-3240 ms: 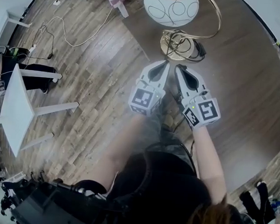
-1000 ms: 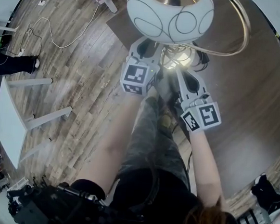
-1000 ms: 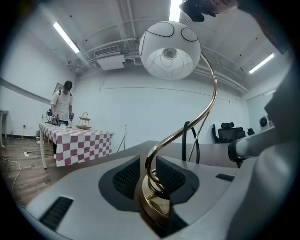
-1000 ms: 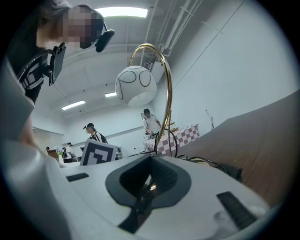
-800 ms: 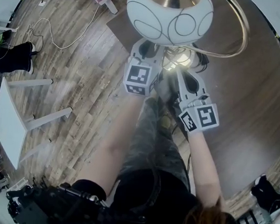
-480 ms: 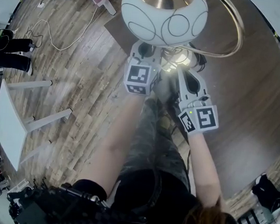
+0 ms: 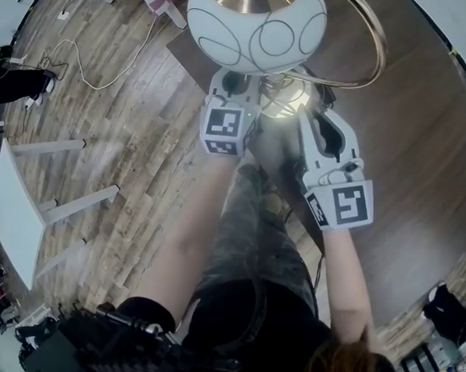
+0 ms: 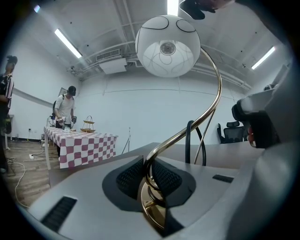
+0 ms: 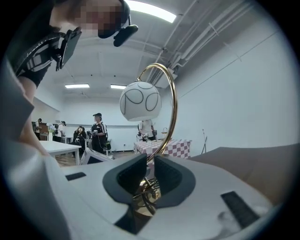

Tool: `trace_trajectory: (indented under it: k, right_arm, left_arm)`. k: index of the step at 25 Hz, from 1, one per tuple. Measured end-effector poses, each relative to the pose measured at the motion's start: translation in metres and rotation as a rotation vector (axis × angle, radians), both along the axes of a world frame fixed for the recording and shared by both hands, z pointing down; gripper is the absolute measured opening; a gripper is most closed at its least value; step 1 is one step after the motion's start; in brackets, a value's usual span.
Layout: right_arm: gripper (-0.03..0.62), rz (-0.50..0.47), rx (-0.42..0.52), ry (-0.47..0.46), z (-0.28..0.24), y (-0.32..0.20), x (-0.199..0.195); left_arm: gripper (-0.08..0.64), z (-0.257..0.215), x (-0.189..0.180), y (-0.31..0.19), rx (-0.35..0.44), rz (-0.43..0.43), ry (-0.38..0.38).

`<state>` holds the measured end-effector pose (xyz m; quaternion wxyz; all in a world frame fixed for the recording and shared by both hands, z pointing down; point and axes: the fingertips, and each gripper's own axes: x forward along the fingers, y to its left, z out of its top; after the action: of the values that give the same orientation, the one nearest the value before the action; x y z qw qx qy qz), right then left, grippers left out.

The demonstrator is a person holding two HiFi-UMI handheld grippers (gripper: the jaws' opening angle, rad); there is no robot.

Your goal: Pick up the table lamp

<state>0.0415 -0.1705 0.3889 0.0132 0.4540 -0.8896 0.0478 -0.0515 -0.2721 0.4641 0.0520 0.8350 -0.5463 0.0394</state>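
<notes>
Shade looms larger and has slid left in the head view compared with a second ago; right gripper point(image 9: 149, 174) has drawn back toward the person, its marker cube bigger in frame.

- Table lamp point(image 7: 255, 26): white globe shade with dark line pattern, at the top of the head view and close under the camera. Gold stem point(image 7: 382, 52) arcs out to the right and down to a coiled gold base point(image 7: 286, 97). The base sits over the near edge of the brown table point(image 7: 412, 155). Cannot tell whether it has cleared the top.
- Left gripper point(image 8: 149, 165): fingers point(image 8: 129, 176) closed tight on the stem just above the coil. Likely chosen low so the heavy base stays under the grip and the shade does not swing.
- Right gripper: fingers point(image 9: 129, 176) opening. The stem runs up between them, with a gap showing on either side, so they are not pressing. Probably letting go to re-seat, or leaving the load to the left.
- Risk, as I judge it: one thin rod in one grip could pivot, since the shade hangs off-centre.
- Beyond: wood floor point(image 7: 125, 132), a checked tablecloth point(image 8: 89, 145), and people standing well off.
</notes>
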Motion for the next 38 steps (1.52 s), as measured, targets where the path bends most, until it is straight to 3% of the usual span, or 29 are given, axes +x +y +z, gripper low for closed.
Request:
trace_trajectory:
  k: [3,5,13,15,30,38]
  right_arm:
    - [0.055,0.020,0.016,0.006,-0.010,-0.004,0.011]
    - [0.094,0.033,0.013,-0.016,-0.017,-0.007,0.018]
    - [0.095,0.062,0.083,-0.041,-0.059,-0.017,0.035]
    - [0.137,0.057,0.081,-0.057,-0.067,-0.020,0.036]
    - [0.135,0.030,0.173,-0.081,-0.114,-0.026,0.032]
    - [0.087,0.014,0.203,-0.081,-0.135,-0.034,0.029]
  left_arm:
    - [0.044,0.000,0.000,0.000,-0.007,-0.001,-0.001]
    - [0.044,0.000,-0.001,0.000,-0.009,-0.004,-0.002]
    - [0.044,0.001,-0.001,-0.001,-0.011,-0.007,-0.004]
    - [0.044,0.001,0.000,0.000,-0.014,-0.007,-0.002]
    - [0.046,0.003,-0.001,-0.001,-0.025,-0.011,0.004]
    - [0.046,0.002,0.000,-0.001,-0.022,-0.008,0.005]
